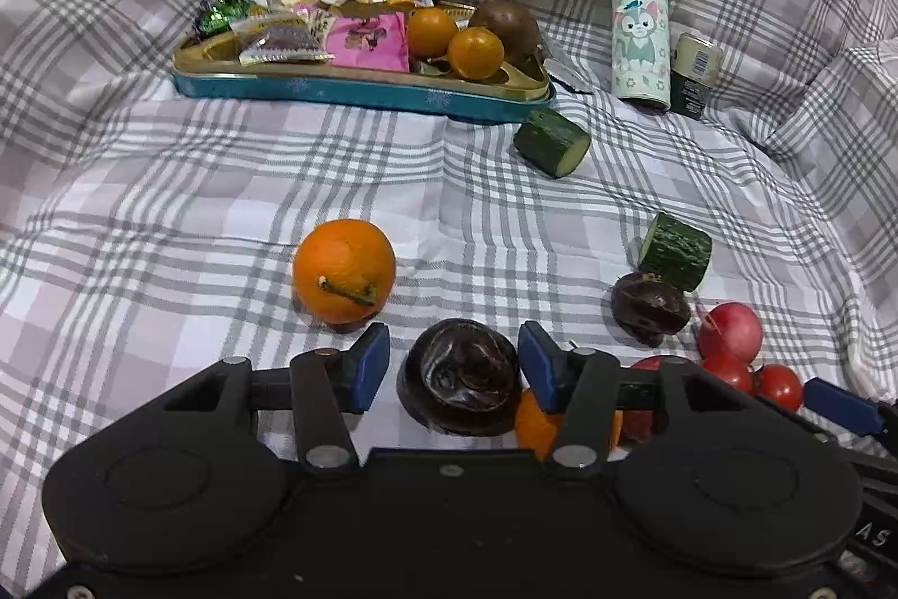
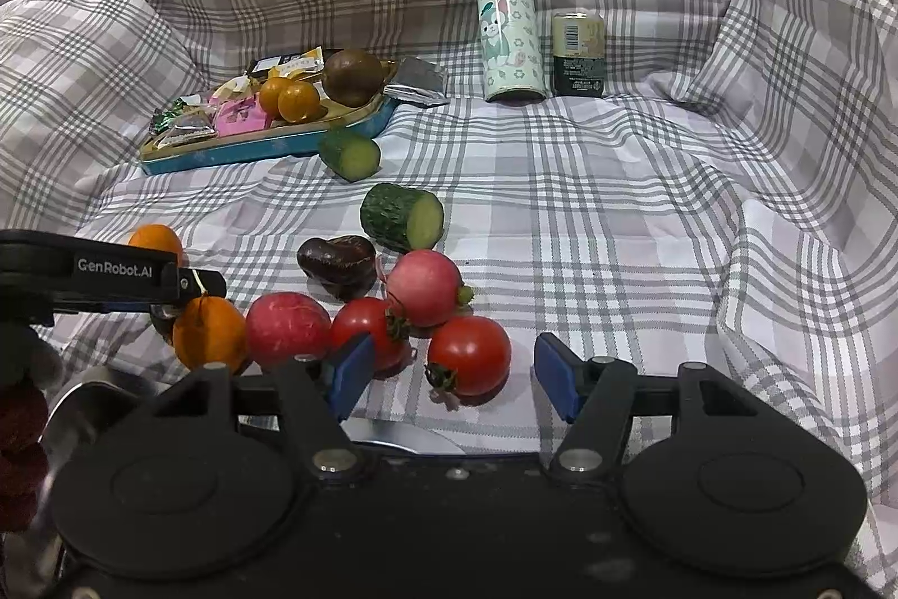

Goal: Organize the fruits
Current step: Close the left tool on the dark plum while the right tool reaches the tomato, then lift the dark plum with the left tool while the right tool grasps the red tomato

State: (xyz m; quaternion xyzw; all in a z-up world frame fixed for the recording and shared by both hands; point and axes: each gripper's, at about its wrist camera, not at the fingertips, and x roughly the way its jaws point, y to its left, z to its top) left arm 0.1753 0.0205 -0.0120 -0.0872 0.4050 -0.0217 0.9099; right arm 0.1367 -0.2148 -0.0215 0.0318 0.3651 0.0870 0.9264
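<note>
My left gripper is open, its blue pads either side of a dark brown wrinkled fruit on the checked cloth, with a small gap on the left. A stemmed orange lies just ahead to the left. A small orange shows partly under the right finger. My right gripper is open around a red tomato, touching neither side. Close by lie a second tomato, two pink radishes, another dark fruit and an orange.
A teal tray at the back holds sweets, two small oranges and a brown fruit. Two cucumber pieces lie loose. A cartoon bottle and a can stand behind. Something of shiny metal sits under the right gripper.
</note>
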